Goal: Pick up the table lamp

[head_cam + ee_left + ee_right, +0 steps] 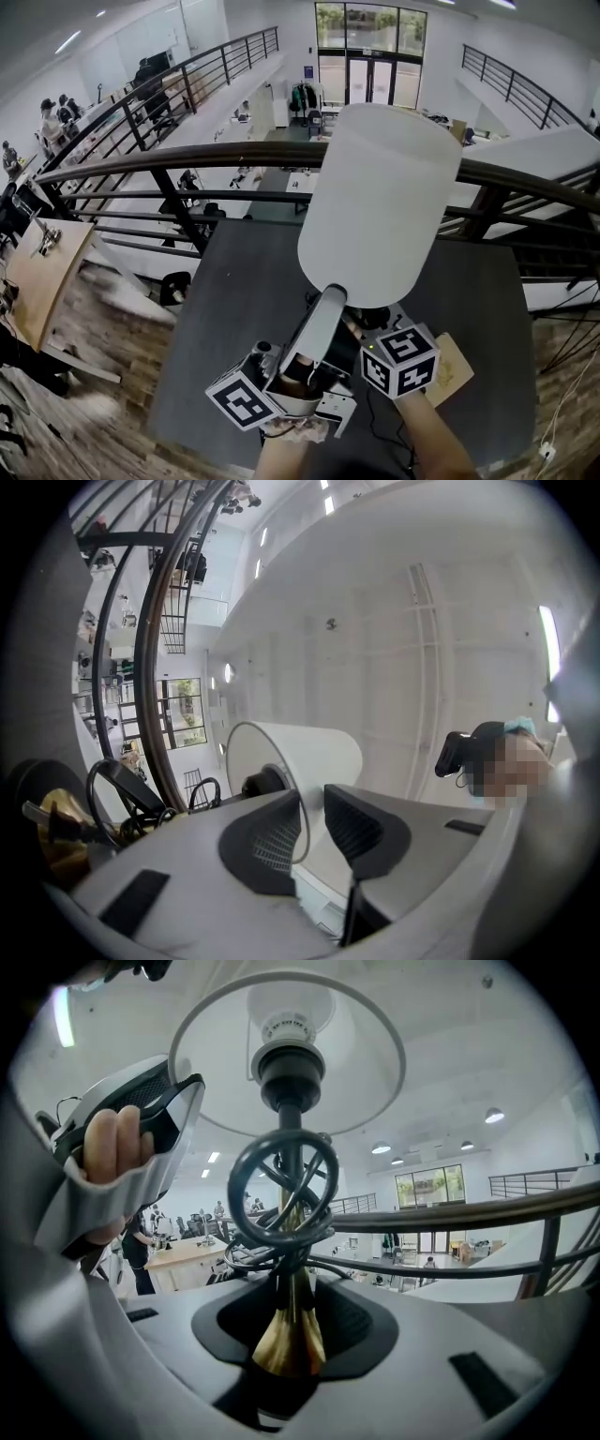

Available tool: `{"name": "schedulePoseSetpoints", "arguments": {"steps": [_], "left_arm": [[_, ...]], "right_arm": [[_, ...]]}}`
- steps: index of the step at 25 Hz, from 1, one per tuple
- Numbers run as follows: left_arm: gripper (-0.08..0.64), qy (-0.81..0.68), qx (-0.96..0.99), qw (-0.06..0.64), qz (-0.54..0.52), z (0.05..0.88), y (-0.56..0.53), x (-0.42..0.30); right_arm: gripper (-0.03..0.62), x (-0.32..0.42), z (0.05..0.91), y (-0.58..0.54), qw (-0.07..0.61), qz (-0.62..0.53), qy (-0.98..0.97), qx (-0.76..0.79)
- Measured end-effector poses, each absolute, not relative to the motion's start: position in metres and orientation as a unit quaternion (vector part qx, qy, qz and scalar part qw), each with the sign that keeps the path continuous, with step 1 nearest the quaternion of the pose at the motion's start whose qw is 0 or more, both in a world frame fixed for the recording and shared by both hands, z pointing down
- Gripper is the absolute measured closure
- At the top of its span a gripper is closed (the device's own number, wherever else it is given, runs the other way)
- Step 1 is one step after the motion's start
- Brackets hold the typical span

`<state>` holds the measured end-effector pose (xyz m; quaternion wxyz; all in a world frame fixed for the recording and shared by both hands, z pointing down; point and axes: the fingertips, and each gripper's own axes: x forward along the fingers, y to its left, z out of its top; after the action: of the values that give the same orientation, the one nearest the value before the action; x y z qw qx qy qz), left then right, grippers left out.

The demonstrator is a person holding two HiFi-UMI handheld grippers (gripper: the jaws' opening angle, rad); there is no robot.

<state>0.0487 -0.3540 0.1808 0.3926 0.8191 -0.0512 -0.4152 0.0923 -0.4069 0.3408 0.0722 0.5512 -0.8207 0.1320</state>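
The left gripper (pixel 310 804) has its jaws closed across the lower wall of the table lamp (pixel 265 782), whose white shade (pixel 314 754) lies tilted with its open end facing left. One dark pad sits inside the wire rim, the other against the outside. Black wire loops (pixel 112 794) and a brass piece (pixel 58 829) show at the left, below a dark curved railing (pixel 148 667). A person's head (pixel 514 761) shows at the right edge.

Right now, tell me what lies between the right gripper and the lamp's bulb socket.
Right gripper view: the right gripper clamps the brass stem; above it come a dark wire orb, then a black rod up to the bulb socket.
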Motion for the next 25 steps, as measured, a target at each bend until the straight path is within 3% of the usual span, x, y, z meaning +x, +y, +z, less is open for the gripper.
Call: {"name": "schedulePoseSetpoints", "arguments": {"steps": [25], "left_arm": [[0.469, -0.034, 0.822, 0.374, -0.428, 0.152, -0.324, 0.052]], "right_arm": [[0.445, 0.099, 0.307, -0.384, 0.053, 0.103, -0.823, 0.556]]}}
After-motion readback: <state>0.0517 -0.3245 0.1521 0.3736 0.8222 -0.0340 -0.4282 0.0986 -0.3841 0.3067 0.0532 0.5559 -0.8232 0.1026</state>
